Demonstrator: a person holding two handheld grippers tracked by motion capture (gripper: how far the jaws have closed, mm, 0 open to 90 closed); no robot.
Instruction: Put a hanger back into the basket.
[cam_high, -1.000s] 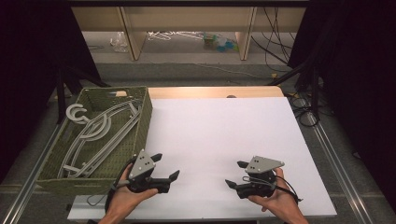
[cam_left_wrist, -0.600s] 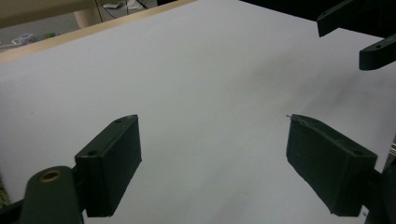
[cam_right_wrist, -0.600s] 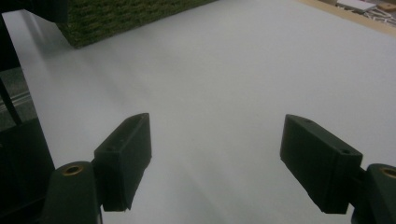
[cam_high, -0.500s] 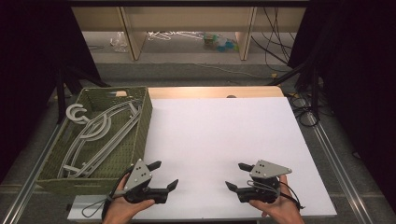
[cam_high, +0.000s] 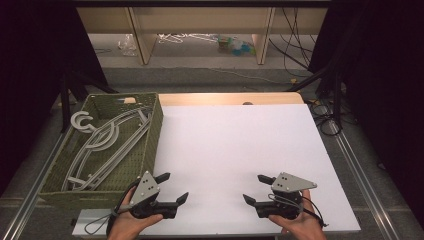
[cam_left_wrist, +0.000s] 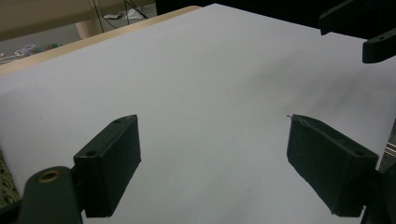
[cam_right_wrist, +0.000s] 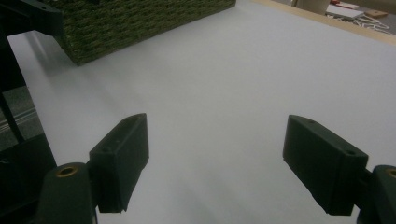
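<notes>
Both grippers rest low over the near edge of the white tabletop (cam_high: 235, 145), each held by a hand. My left gripper (cam_high: 172, 187) is open, jaws pointing right, with nothing between them; its own view (cam_left_wrist: 212, 154) shows bare white surface. My right gripper (cam_high: 255, 189) is open too, jaws pointing left toward the other gripper, and its view (cam_right_wrist: 215, 158) shows the same bare surface. A green woven basket (cam_high: 152, 145) stands at the left of the table and holds several grey clothes hangers (cam_high: 102, 140).
The basket's corner (cam_right_wrist: 140, 23) lies ahead in the right gripper view. The right gripper's jaws (cam_left_wrist: 364, 28) show far off in the left gripper view. Metal rails edge the table; a wooden shelf (cam_high: 200, 30) with clutter stands beyond.
Both hands have drawn the grippers slightly toward the near edge of the table. The jaws stay open and hold nothing.
</notes>
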